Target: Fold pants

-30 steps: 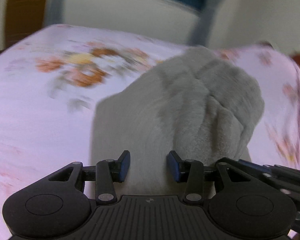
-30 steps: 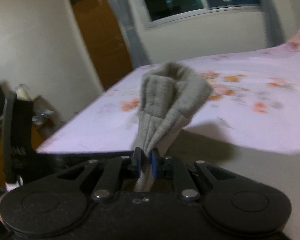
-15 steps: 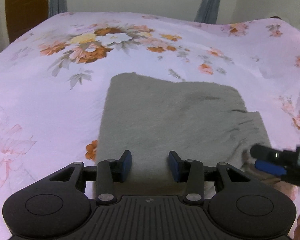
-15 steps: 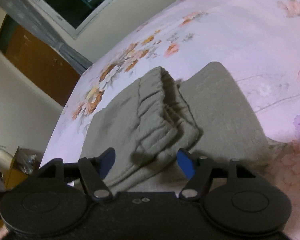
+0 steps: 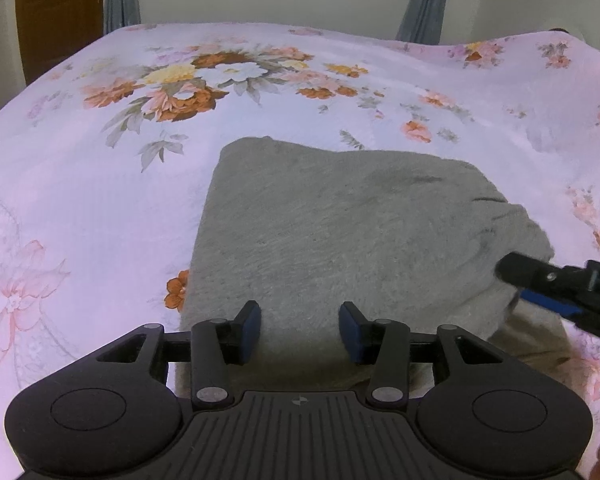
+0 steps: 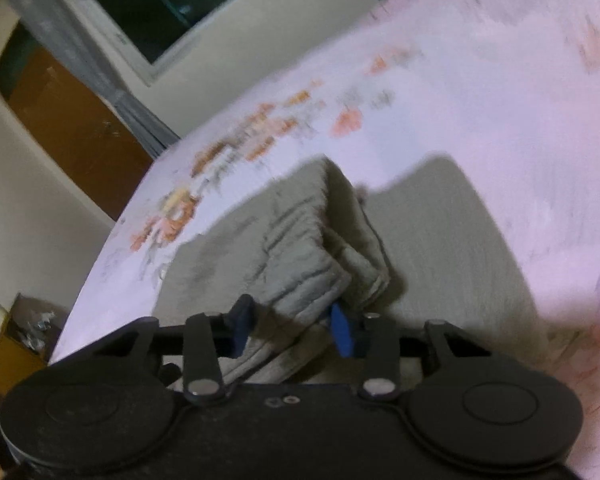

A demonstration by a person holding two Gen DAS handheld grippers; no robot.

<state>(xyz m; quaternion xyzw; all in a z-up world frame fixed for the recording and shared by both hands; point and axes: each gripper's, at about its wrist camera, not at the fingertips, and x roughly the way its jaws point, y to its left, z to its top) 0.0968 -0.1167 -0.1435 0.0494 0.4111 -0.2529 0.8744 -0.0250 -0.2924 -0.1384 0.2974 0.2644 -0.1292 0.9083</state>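
The left gripper (image 5: pixel 300 330) is being opened slightly; its jaws are being held partly apart over the near edge of the grey pants (image 5: pixel 332 232), with nothing clamped between the pads. The right gripper (image 6: pixel 292 326) is being closed, its jaws partly apart, with the bunched ribbed waistband (image 6: pixel 316 264) lying between them; whether the pads are pressing on it cannot be told, the view being blurred. The pants are being shown folded and lying flat on the floral bedsheet (image 5: pixel 100 208). A window (image 6: pixel 160 12) and wooden door (image 6: pixel 72 128) are being seen beyond.
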